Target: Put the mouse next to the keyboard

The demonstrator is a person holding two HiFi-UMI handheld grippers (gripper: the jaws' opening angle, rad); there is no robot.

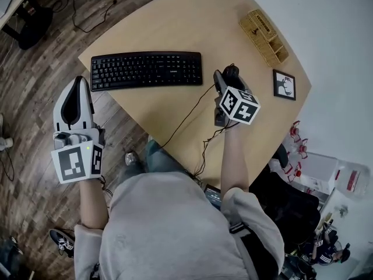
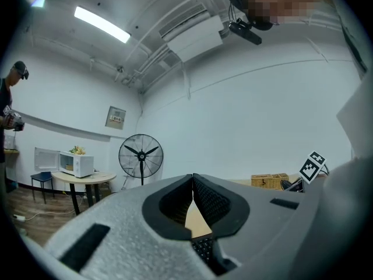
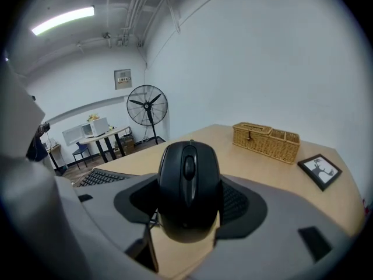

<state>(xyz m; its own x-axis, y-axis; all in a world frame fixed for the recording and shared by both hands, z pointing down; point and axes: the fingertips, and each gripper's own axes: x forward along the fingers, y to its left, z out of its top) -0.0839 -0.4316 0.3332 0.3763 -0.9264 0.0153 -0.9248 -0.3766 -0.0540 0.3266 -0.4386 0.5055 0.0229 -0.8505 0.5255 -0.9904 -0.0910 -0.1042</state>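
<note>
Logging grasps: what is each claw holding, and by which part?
The right claw clamps the mouse by its left and right sides; the left claw is shut, holding nothing.

Head view: high overhead, facing steeply down on table [image 1: 175, 22]. Left gripper view: sits behind own fingers [image 2: 173, 203], looks along them, pitched up toward wall [image 2: 262, 109]. Right gripper view: close behind mouse [image 3: 188, 191] between its fingers, looking across table. All three share keyboard [image 1: 145, 70], basket [image 1: 263, 37].
</note>
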